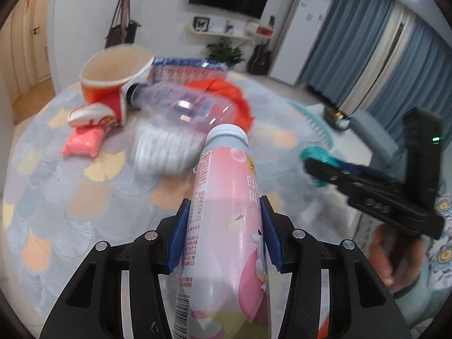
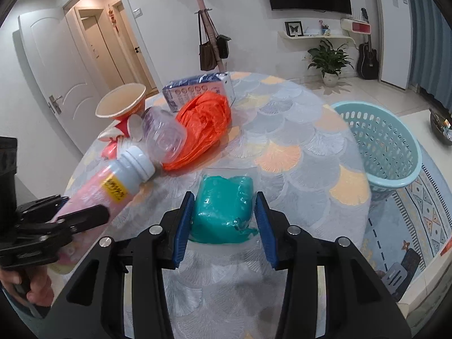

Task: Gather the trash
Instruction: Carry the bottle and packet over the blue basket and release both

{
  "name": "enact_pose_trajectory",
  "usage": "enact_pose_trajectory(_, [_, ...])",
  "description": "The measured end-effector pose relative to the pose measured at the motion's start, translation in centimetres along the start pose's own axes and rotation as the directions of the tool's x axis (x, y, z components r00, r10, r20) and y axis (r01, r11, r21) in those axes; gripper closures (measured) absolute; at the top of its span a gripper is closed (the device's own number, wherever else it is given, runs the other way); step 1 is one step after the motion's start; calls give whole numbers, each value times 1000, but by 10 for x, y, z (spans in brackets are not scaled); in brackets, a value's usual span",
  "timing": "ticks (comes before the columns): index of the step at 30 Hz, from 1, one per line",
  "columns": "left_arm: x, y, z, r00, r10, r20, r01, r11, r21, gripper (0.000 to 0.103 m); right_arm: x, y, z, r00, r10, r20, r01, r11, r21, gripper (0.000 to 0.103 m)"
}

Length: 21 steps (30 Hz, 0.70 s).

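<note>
My left gripper (image 1: 224, 200) is shut on a pink drink bottle (image 1: 226, 169) with a white cap, its blue pads pressing both sides of the body. The bottle is lifted off the round table (image 2: 296, 147) and points away from me. My right gripper (image 2: 224, 196) is shut on a teal plastic packet (image 2: 223, 209), held above the tabletop. In the right wrist view the left gripper (image 2: 82, 204) and its pink bottle (image 2: 118, 180) sit at the left. A light blue laundry basket (image 2: 387, 147) stands on the floor to the right of the table.
More trash lies at the table's far side: a paper cup (image 2: 121, 104), a clear plastic bottle (image 2: 163, 132), an orange bag (image 2: 203, 118), a blue carton (image 2: 197, 87), a pink packet (image 1: 83, 141) and a white ribbed piece (image 1: 163, 147). A patterned rug (image 2: 418, 226) lies under the basket.
</note>
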<state>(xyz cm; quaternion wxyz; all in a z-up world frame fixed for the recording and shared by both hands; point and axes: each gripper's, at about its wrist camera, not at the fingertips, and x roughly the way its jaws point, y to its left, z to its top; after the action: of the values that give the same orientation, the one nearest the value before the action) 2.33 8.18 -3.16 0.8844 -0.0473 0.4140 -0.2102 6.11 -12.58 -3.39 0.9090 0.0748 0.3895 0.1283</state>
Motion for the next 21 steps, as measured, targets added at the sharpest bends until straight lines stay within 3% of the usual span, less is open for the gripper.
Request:
enact_pose_trajectory(9, [2,-34,32,993,-76,87,73,996,46,57,-20,-26,30,990,-89,110,88,996,12,63])
enact_pose_trajectory(21, [59,-94,109,988,-125,91,117,989,90,57,-22,-126,91,951,-249,181,226,964,139,63])
